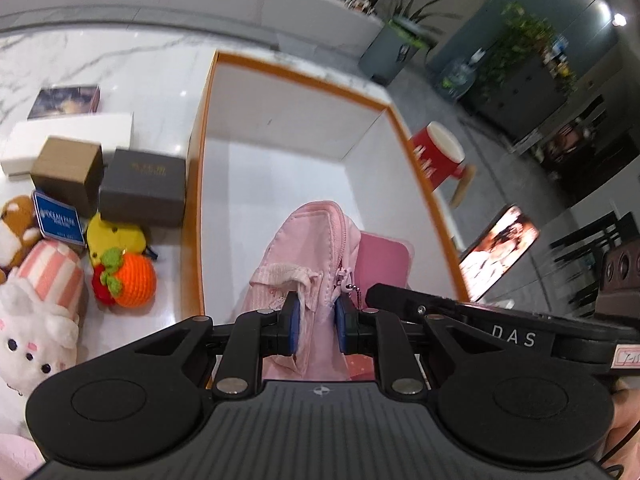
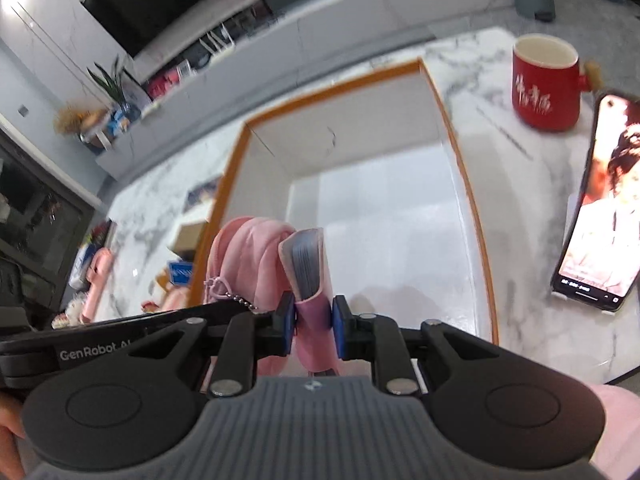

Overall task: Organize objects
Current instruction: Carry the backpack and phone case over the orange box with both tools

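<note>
The left claw [image 1: 316, 326] is pinching a pink zip pouch [image 1: 304, 248] tight, while the right claw [image 2: 314, 326] is clamping a pink notebook [image 2: 310, 276]; both things are hanging side by side over the orange-rimmed white box [image 1: 288, 76] on the marble counter [image 2: 520, 184].

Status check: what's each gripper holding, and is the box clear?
Left gripper shut on pink pouch. Right gripper shut on pink notebook. Both over orange-rimmed box, which looks empty.
</note>
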